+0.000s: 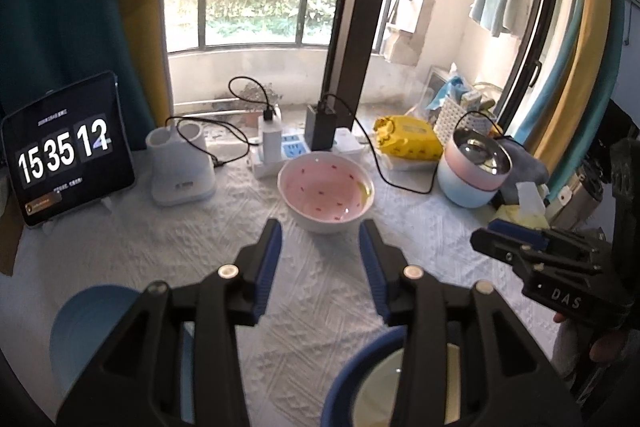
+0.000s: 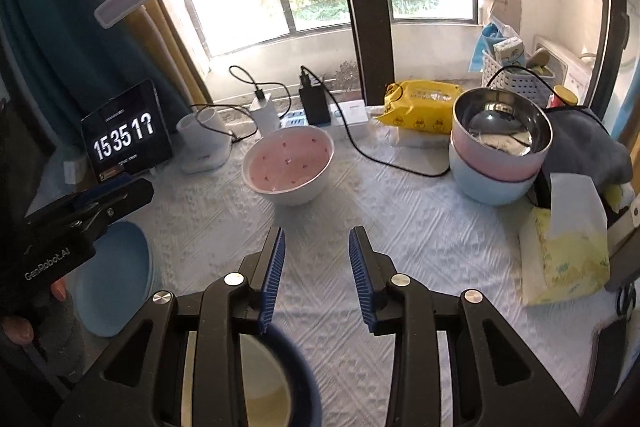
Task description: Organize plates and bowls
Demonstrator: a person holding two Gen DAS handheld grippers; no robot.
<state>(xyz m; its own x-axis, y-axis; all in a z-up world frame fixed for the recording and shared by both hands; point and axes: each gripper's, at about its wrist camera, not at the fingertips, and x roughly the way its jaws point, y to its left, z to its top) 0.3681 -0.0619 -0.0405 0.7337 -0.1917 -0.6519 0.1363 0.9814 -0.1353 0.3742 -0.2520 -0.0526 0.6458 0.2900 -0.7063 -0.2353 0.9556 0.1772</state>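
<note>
Left view, left gripper (image 1: 320,231): jaws apart, empty.
Pink bowl (image 1: 326,197): just ahead of its tips.
Blue plate (image 1: 86,323): below left.
Right view, right gripper (image 2: 317,239): jaws apart, empty.
Stacked bowls (image 2: 496,163): ahead right.

The bowl (image 1: 326,195) is white outside, pink inside with small red flecks. Stacked bowls (image 2: 498,163) at right run pink over pale blue, steel-lined. The plate (image 2: 114,279) at lower left is light blue. The cloth (image 2: 400,227) is white, embossed. The wipes pack (image 2: 420,105) is yellow.
</note>
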